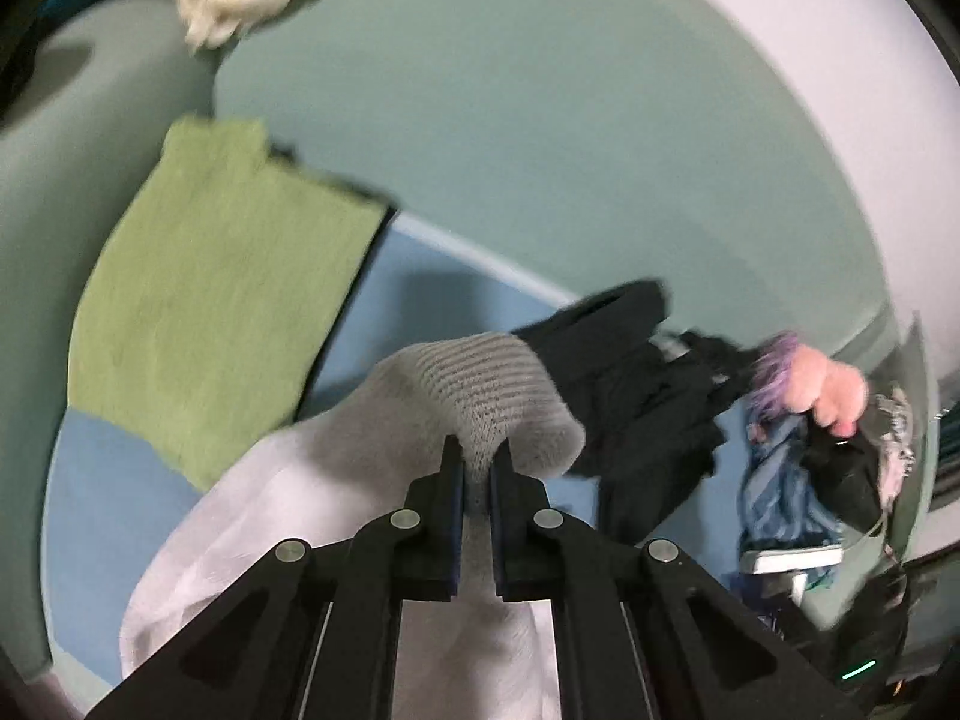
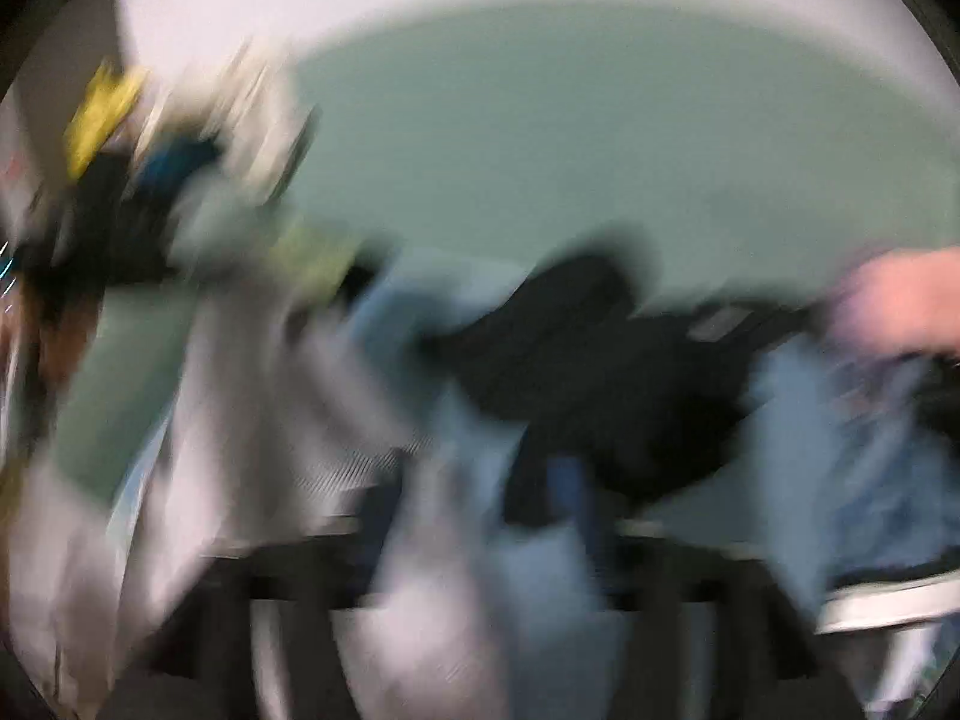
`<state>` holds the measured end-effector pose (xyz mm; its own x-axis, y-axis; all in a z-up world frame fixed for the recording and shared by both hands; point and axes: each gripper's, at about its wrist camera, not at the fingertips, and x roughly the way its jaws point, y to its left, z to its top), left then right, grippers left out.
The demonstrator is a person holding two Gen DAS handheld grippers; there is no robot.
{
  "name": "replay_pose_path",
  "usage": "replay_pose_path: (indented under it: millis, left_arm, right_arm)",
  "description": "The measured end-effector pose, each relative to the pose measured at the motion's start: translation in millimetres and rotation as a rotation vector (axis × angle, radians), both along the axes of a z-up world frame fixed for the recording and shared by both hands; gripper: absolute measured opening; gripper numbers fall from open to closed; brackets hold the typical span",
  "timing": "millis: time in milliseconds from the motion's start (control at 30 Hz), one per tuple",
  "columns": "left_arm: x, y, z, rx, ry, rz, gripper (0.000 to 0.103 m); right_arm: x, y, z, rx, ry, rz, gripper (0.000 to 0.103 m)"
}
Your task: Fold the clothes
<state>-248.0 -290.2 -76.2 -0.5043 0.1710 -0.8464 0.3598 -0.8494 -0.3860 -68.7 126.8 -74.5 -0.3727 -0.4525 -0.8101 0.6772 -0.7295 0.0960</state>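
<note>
The left gripper (image 1: 477,462) pinches a white garment (image 1: 336,510) by its ribbed hem, lifted above the blue mat (image 1: 96,480). A green cloth (image 1: 222,300) lies folded; black clothes (image 1: 636,384) remain heaped. The right gripper's state cannot be told through blur.

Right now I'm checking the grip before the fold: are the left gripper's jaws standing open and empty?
No: the left gripper is pinched shut on the ribbed cuff of the white garment.
</note>
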Motion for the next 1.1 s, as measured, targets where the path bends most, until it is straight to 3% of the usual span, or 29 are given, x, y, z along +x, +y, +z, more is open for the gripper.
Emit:
replay_pose_path:
  millis: [100, 200, 233, 300, 367, 467, 567, 633, 667, 733, 800, 900, 967, 1033, 1067, 1100]
  left_arm:
    - [8, -12, -22, -0.057, -0.087, 0.01, 0.006]
    - [16, -30, -47, -0.07, -0.155, 0.061, 0.007]
    - [19, -37, -57, -0.058, -0.177, 0.085, 0.007]
    - [26, -49, -78, -0.011, -0.199, 0.139, 0.007]
    - [33, -56, -81, 0.061, -0.155, 0.185, 0.007]
    - [30, -50, -59, 0.164, -0.043, 0.172, 0.007]
    - [11, -26, -9, 0.127, 0.072, 0.099, 0.007]
    - [-4, -9, 27, 0.1, 0.139, 0.067, 0.007]
    - [-11, -1, 45, 0.084, 0.174, 0.054, 0.007]
    - [-21, 5, 84, 0.046, 0.296, 0.064, 0.0]
    - [-23, 0, 123, 0.037, 0.428, 0.105, 0.0]
    - [-23, -11, 152, 0.093, 0.5, 0.125, 0.0]
    - [-25, -3, 137, 0.073, 0.418, 0.039, 0.0]
    - [-27, 8, 105, 0.066, 0.284, -0.047, 0.0]
    - [-26, 14, 70, 0.064, 0.154, -0.098, 0.002]
    - [-24, 21, 36, 0.057, 0.027, -0.145, 0.01]
  right_arm:
    - [10, -36, -88, 0.198, -0.072, 0.059, 0.069]
    - [10, -49, -142, 0.295, -0.095, 0.017, 0.072]
    - [14, -48, -143, 0.257, -0.079, -0.028, 0.066]
    - [30, -52, -139, 0.216, -0.064, -0.04, 0.009]
    - [44, -63, -135, 0.259, 0.006, -0.027, 0.009]
    - [29, -63, -121, 0.316, 0.168, -0.145, 0.008]
    - [-3, -46, -94, 0.329, 0.246, -0.277, 0.008]
    - [-14, -40, -70, 0.365, 0.388, -0.298, 0.008]
    - [-21, -38, -56, 0.381, 0.456, -0.313, 0.008]
    - [-46, -23, -19, 0.349, 0.485, -0.395, 0.008]
    - [-67, -4, 22, 0.316, 0.544, -0.484, 0.008]
    - [-92, 7, 82, 0.256, 0.688, -0.572, 0.008]
    - [-108, 5, 108, 0.224, 0.713, -0.598, 0.008]
    - [-128, -4, 109, 0.254, 0.691, -0.615, 0.008]
    - [-135, -4, 99, 0.28, 0.67, -0.627, 0.009]
    - [-136, 1, 84, 0.304, 0.632, -0.633, 0.011]
